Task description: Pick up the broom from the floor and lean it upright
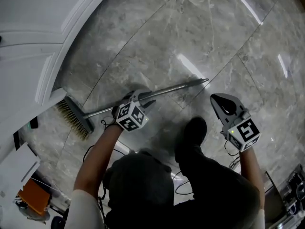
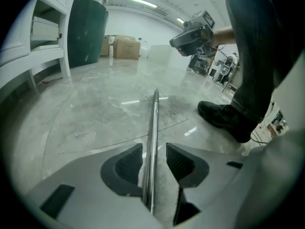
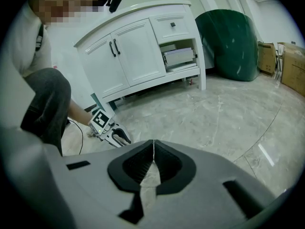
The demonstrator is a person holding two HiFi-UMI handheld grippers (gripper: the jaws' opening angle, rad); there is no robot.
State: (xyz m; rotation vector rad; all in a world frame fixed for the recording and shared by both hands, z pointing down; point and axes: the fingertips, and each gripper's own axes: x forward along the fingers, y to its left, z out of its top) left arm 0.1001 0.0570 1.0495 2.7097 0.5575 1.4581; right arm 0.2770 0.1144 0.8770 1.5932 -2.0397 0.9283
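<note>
The broom is lying flat on the grey marble floor (image 1: 190, 32). Its bristle head (image 1: 75, 117) is sitting well behind the left gripper's jaws, close to the foot of the white cabinet (image 1: 28, 56). Its metal handle (image 1: 176, 87) is running forward past those jaws to a tip far ahead of them.

The left gripper (image 1: 148, 102) is reaching down over the handle partway along its length. In the left gripper view the jaws are standing narrowly apart with the handle (image 2: 154, 128) passing straight between them. The handle is sitting hard against the left pad (image 2: 129, 165), and a slim gap is showing beside the right pad (image 2: 179, 160), so the jaws are straddling it rather than clamping it.

The right gripper (image 1: 220, 101) is hovering above the floor beyond the handle's far tip, well apart from the broom. In its own view the right gripper (image 3: 153, 149) is showing its jaws pressed together at the tips, with nothing between them.

Ahead and to the right of the left jaws, the person's dark shoe (image 2: 224, 118) is resting on the floor just beside the handle's far end. Far ahead and to their left, a dark green bin (image 2: 86, 30) is standing near cardboard boxes (image 2: 126, 46).
</note>
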